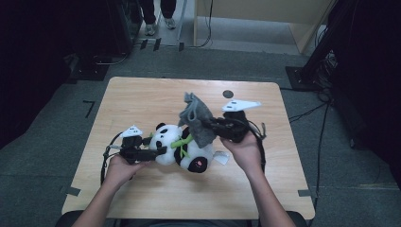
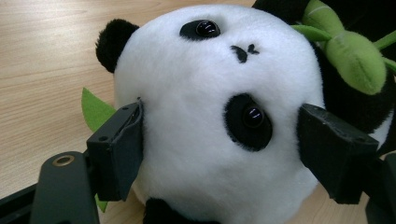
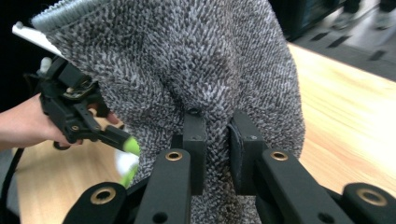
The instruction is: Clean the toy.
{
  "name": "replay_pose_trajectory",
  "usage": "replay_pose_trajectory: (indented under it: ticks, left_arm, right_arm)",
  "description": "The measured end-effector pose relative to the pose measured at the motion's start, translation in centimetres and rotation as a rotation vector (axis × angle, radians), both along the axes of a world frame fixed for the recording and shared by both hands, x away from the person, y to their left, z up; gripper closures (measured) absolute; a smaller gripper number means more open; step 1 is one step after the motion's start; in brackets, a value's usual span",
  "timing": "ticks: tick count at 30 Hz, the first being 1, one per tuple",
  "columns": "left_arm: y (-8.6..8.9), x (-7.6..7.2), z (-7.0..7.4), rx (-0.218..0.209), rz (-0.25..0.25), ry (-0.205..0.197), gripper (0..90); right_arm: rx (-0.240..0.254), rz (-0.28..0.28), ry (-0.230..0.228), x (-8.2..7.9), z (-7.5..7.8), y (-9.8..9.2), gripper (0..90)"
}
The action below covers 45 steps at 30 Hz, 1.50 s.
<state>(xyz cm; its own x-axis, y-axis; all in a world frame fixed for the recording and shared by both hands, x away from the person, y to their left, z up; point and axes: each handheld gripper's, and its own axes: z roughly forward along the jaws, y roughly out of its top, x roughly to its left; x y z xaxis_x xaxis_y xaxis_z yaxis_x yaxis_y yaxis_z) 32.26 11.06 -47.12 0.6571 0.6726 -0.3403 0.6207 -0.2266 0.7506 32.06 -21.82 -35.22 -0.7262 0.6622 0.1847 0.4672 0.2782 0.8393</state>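
Right gripper (image 3: 215,140): fingers nearly together, pinching a fold of grey towel (image 3: 187,60) — coarse looped pile bunched between the pads, lower edge cut off at the bottom of the right gripper view. In the high view, same gripper (image 1: 208,124) raised above the table (image 1: 142,99), towel (image 1: 195,118) hanging from it in a crumpled peak over the toy's body. Right hand (image 1: 246,151) beneath the gripper; grey three-cornered plate on top.

Left gripper (image 2: 219,140): fingers set wide on either side of the plush panda (image 2: 215,107), around its white head. Left-hand pad against the fur at the cheek; right-hand pad just beside the head, contact hard to make out. No earlier picture to compare, so grip judged loose at most — pressing or merely flanking, cannot tell for sure. Head seen rolled sideways, both black eye patches and small nose visible, one black ear at upper left, bottom of the head cut off.

In the high view, left gripper (image 1: 158,150) level at the toy's head, left hand (image 1: 120,168) behind it. Panda (image 1: 182,147) lying on the table near its middle, green bamboo sprig (image 1: 182,142) across the chest, upper body partly hidden by the towel. White tag just beside the toy's foot, text too small to read.

Beyond the table — dark floor, cables, a person's shoes at the top edge.
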Motion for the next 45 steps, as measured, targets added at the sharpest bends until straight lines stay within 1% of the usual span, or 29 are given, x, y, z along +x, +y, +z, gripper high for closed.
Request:
replay_pose_trajectory:
  ticks: [2, 3, 4, 7, 8, 10, 11, 12, 15, 17, 20, 22, 23, 25, 26, 27, 28, 29, 30, 31, 32, 33, 35, 37, 39, 41, 42, 43, 45]
  left_arm:
    - [0.0, 0.0, 0.0, 0.002, -0.005, 0.0, 19.5]
    - [0.0, 0.0, 0.0, 0.001, -0.005, -0.001, 19.3]
    - [0.0, 0.1, 0.0, 0.002, -0.005, -0.004, 19.3]
    - [0.0, 0.1, 0.0, 0.001, -0.003, -0.015, 19.3]
    - [0.0, 0.0, 0.0, -0.001, -0.004, -0.015, 19.3]
    - [0.0, 0.1, 0.0, 0.004, -0.011, -0.014, 19.3]
    - [0.0, 0.1, 0.0, 0.01, -0.011, -0.011, 19.3]
    - [0.1, 0.1, 0.1, 0.014, -0.007, -0.009, 19.4]
    - [0.8, 0.1, 0.5, -0.012, -0.01, 0.003, 21.4]
    - [1.4, -0.1, 0.7, -0.009, -0.03, 0.012, 25.0]
    - [1.6, -0.4, 0.2, -0.014, -0.046, 0.023, 24.9]
    - [1.2, -0.7, -0.4, -0.022, -0.046, 0.002, 21.9]
    - [0.9, -0.8, -0.6, -0.007, -0.048, -0.012, 19.3]
    - [0.1, -1.0, -1.1, 0.037, -0.059, -0.071, 14.4]
    - [-0.2, -1.2, -1.3, 0.057, -0.053, -0.095, 10.4]
    - [-0.6, -1.2, -1.5, 0.066, -0.04, -0.103, 8.1]
    - [-0.8, -1.2, -1.7, 0.061, -0.031, -0.103, 4.5]
    - [-1.1, -1.1, -2.0, 0.073, -0.017, -0.103, 2.4]
    - [-1.2, -1.1, -2.3, 0.086, -0.012, -0.11, 2.4]
    - [-1.3, -1.2, -2.5, 0.08, -0.005, -0.116, 2.6]
    - [-1.2, -1.3, -2.5, 0.078, 0.01, -0.129, 7.2]
    - [-1.2, -1.3, -2.4, 0.082, 0.015, -0.129, 13.6]
    - [-1.1, -1.4, -2.1, 0.084, 0.018, -0.135, 21.5]
    - [-1.1, -1.5, -1.9, 0.079, 0.019, -0.132, 27.4]
    - [-1.1, -1.5, -1.8, 0.075, 0.022, -0.14, 31.8]
    - [-1.2, -1.5, -1.6, 0.077, 0.027, -0.141, 33.7]
    - [-1.2, -1.4, -1.5, 0.075, 0.03, -0.138, 34.3]
    - [-1.3, -1.4, -1.3, 0.072, 0.034, -0.134, 34.9]
    - [-1.4, -1.5, -1.2, 0.071, 0.042, -0.137, 36.1]
  right_arm:
    - [-0.026, 0.045, 0.018, 0.6, 0.0, 1.9, 79.5]
    - [-0.051, 0.073, 0.021, 1.1, -0.2, 3.2, 79.5]
    - [-0.066, 0.088, 0.023, 1.4, -0.4, 4.0, 79.4]
    - [-0.12, 0.133, 0.073, 2.5, -1.9, 7.1, 79.4]
    - [-0.135, 0.14, 0.089, 2.7, -2.4, 7.7, 79.4]
    - [-0.205, 0.142, 0.111, 3.3, -3.6, 9.1, 79.9]
    - [-0.269, 0.139, 0.109, 3.6, -4.4, 9.8, 80.2]
    - [-0.285, 0.14, 0.114, 3.7, -4.8, 10.0, 80.4]
    - [-0.286, 0.121, 0.101, 4.4, -5.3, 10.0, 80.7]
    - [-0.275, 0.11, 0.115, 4.9, -5.5, 9.5, 80.8]
    - [-0.234, 0.113, 0.152, 5.5, -5.7, 8.9, 80.9]
    - [-0.226, 0.116, 0.156, 5.5, -5.8, 8.9, 80.9]
    - [-0.227, 0.119, 0.156, 5.5, -5.8, 9.0, 80.9]
    - [-0.234, 0.122, 0.155, 5.6, -5.8, 9.0, 80.9]
    - [-0.236, 0.121, 0.154, 5.7, -5.8, 9.1, 80.9]
    - [-0.233, 0.122, 0.154, 5.8, -5.8, 9.0, 80.9]
    - [-0.234, 0.117, 0.16, 5.9, -5.8, 9.0, 80.9]
    - [-0.232, 0.116, 0.16, 6.0, -5.8, 9.0, 80.9]
    - [-0.23, 0.116, 0.163, 6.0, -5.8, 9.0, 80.9]
    - [-0.228, 0.114, 0.166, 6.1, -5.8, 9.1, 80.8]
    - [-0.228, 0.113, 0.167, 6.1, -5.8, 9.1, 80.8]
    - [-0.23, 0.111, 0.165, 6.1, -5.8, 9.1, 80.8]
    - [-0.224, 0.108, 0.174, 6.2, -5.7, 9.0, 80.9]
    - [-0.213, 0.098, 0.181, 6.2, -5.0, 9.1, 81.1]
    - [-0.188, 0.103, 0.166, 6.0, -4.0, 9.4, 81.1]
    - [-0.16, 0.129, 0.164, 5.6, -3.2, 10.1, 81.0]
    - [-0.157, 0.143, 0.16, 5.3, -2.9, 10.7, 81.0]
    - [-0.173, 0.161, 0.15, 4.8, -2.8, 11.5, 80.8]
    - [-0.205, 0.183, 0.152, 4.3, -3.2, 12.9, 80.4]
